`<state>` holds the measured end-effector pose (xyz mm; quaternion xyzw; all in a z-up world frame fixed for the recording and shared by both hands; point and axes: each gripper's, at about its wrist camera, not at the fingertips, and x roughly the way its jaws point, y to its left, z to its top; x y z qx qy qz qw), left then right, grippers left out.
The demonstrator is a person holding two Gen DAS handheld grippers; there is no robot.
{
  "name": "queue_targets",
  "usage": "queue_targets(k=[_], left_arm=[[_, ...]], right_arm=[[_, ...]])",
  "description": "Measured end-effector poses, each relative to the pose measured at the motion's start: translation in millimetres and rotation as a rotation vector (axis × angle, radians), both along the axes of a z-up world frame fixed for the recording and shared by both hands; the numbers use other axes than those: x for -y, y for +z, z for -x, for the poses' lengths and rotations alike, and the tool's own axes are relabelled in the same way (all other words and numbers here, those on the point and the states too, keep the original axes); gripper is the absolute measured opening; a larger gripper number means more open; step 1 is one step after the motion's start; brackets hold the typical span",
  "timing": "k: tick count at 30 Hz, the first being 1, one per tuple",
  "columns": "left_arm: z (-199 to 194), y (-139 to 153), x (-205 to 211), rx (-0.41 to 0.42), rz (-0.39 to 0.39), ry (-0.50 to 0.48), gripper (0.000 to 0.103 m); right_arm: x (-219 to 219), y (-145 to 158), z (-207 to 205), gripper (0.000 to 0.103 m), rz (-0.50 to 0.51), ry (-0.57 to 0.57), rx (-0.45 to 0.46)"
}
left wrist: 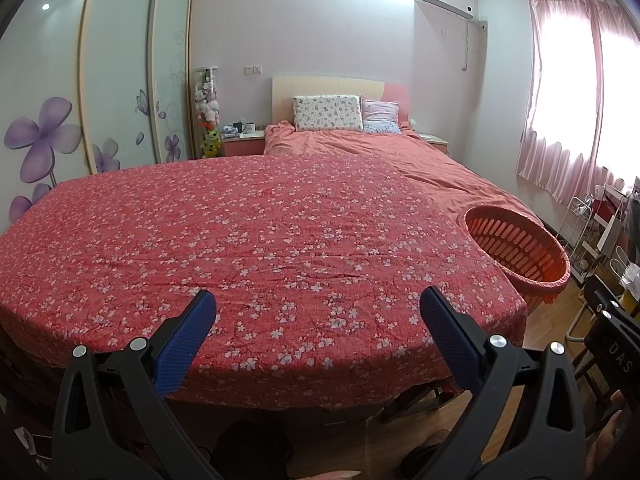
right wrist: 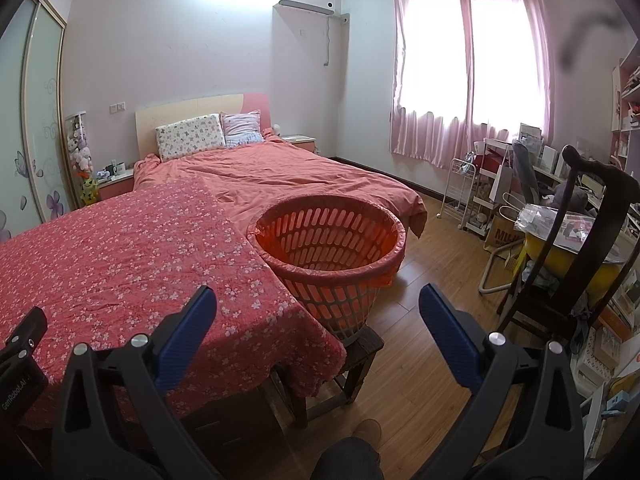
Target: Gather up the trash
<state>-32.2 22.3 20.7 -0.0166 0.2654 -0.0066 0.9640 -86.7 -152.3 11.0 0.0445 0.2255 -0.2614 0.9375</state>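
Observation:
An orange slotted plastic basket (right wrist: pixel 328 248) lined with an orange bag stands on a small dark wooden stool (right wrist: pixel 360 356) at the right edge of a table under a red floral cloth (left wrist: pixel 248 240). The basket (left wrist: pixel 520 244) looks empty inside. No trash shows on the cloth in either view. My left gripper (left wrist: pixel 318 312) hovers open over the near edge of the cloth, nothing between its blue pads. My right gripper (right wrist: pixel 318 308) is open too, low in front of the basket and the table corner. The left gripper's black body (right wrist: pixel 20 344) shows at the far left of the right wrist view.
Behind the table lies a bed (right wrist: pixel 288 176) with an orange duvet and two pillows. A dark wooden chair (right wrist: pixel 580 248) with a yellow basin, a white wire rack (right wrist: pixel 460 188) and cluttered shelves fill the right side. Wooden floor (right wrist: pixel 432 280) lies between. A sliding wardrobe (left wrist: pixel 80 80) stands left.

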Motion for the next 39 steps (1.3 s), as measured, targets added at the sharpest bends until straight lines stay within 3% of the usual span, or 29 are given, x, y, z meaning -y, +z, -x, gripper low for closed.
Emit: queue_targets(k=[39], left_arm=[[-0.1, -4.0, -2.8, -0.005, -0.003, 0.001, 0.1]], right_arm=[[0.3, 0.3, 0.4, 0.099, -0.002, 0.0, -0.005]])
